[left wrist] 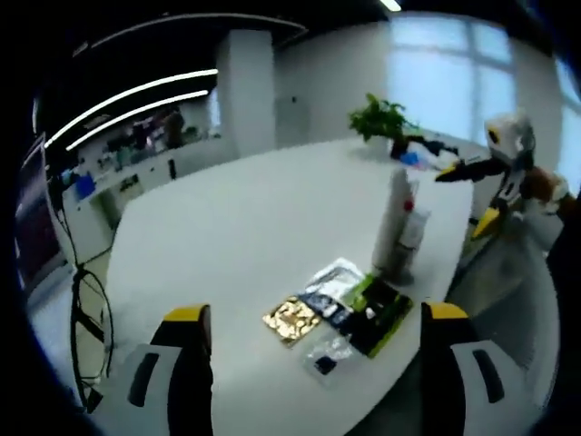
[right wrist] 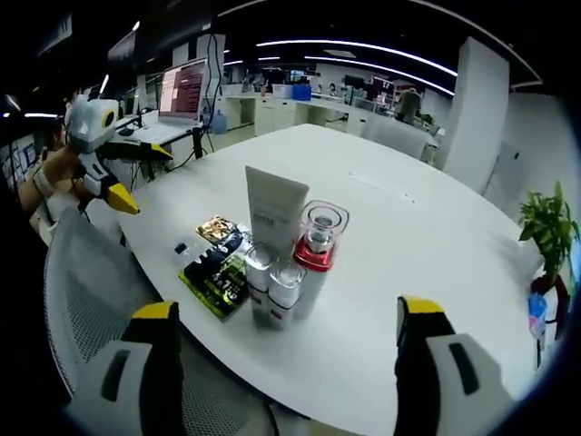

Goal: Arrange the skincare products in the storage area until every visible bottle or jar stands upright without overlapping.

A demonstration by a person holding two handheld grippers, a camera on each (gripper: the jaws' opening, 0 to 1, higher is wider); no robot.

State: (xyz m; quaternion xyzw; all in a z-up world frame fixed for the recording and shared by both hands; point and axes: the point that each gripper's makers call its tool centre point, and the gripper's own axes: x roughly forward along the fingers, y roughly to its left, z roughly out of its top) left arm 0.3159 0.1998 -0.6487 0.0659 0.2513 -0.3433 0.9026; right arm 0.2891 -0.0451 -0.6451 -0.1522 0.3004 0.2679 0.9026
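The right gripper (right wrist: 286, 363), jaws spread and empty, faces the upright tube (right wrist: 275, 211) and bottles (right wrist: 313, 250) just ahead; the left gripper (left wrist: 318, 363), also spread, is farther away.

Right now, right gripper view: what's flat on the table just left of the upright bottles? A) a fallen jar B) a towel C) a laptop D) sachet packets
D: several flat sachet packets, gold, dark and green, lie on the white table beside the upright tube and the red-collared bottle.
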